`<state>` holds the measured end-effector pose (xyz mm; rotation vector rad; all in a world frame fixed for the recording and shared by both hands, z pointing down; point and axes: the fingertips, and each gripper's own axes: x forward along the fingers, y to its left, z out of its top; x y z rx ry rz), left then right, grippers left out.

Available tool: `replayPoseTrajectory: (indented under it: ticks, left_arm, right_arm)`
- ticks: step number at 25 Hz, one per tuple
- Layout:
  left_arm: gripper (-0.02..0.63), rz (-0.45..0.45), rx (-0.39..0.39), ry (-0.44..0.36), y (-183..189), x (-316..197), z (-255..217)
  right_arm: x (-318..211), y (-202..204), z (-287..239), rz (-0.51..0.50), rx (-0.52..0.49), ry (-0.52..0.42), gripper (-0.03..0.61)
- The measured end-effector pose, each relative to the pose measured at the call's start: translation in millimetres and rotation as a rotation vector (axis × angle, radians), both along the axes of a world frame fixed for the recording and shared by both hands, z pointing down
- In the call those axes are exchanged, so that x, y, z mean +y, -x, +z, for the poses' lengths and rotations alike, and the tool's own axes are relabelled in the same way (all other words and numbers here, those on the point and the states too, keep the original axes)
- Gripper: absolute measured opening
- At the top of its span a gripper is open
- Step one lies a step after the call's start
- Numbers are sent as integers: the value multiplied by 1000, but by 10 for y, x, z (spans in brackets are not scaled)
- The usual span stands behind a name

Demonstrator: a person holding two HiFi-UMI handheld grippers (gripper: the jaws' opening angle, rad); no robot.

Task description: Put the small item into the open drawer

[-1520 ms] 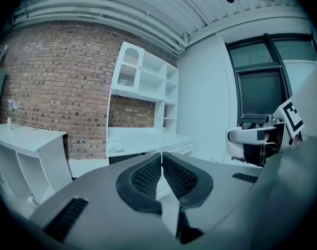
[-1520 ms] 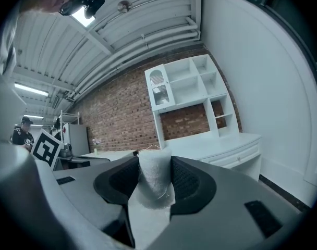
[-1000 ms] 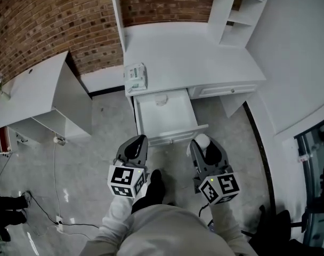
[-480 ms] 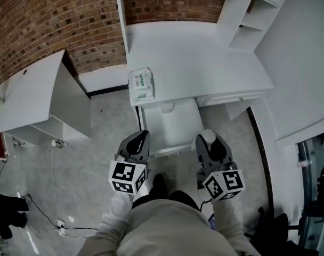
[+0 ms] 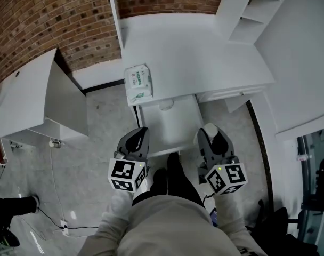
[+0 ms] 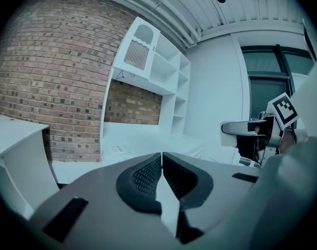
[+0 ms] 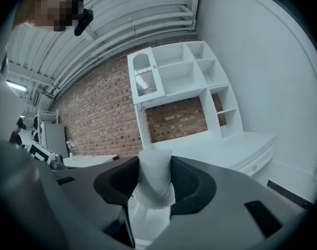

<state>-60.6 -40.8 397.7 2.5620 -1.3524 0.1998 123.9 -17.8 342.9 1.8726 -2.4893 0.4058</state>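
A small white soft packet (image 7: 154, 177) is pinched between the jaws of my right gripper (image 7: 154, 165). In the head view that gripper (image 5: 211, 136) hovers just off the front right corner of the open white drawer (image 5: 179, 126), with the packet (image 5: 210, 129) showing at its tip. My left gripper (image 5: 134, 143) hangs at the drawer's front left corner. Its jaws are shut with nothing between them (image 6: 161, 159). A small pale round thing (image 5: 166, 105) lies at the back of the drawer.
The drawer belongs to a white desk (image 5: 204, 47) with a shelf unit (image 5: 247, 9) against a brick wall. A green-and-white tissue pack (image 5: 138, 82) lies on the desk's left front edge. A white cabinet (image 5: 34, 100) stands to the left, and cables (image 5: 55, 196) run over the floor.
Both grippers have come closer to the drawer front, and the person's legs now show below it. The right gripper still holds the packet and the left stays shut.
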Motion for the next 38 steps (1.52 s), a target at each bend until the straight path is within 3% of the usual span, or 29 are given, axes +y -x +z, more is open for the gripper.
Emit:
replayPoseTrajectory:
  ticks: [19, 31, 38]
  left_arm:
    - [25, -73, -17, 81, -41, -707, 194]
    - [25, -149, -37, 128, -5, -1064, 364]
    - [25, -206, -39, 159, 65, -1141, 462]
  right_arm:
    - [-957, -137, 166, -59, -9, 39, 198]
    - [-1524, 26, 629, -209, 36, 151, 198]
    - [-1644, 216, 1159, -338, 130, 266, 198]
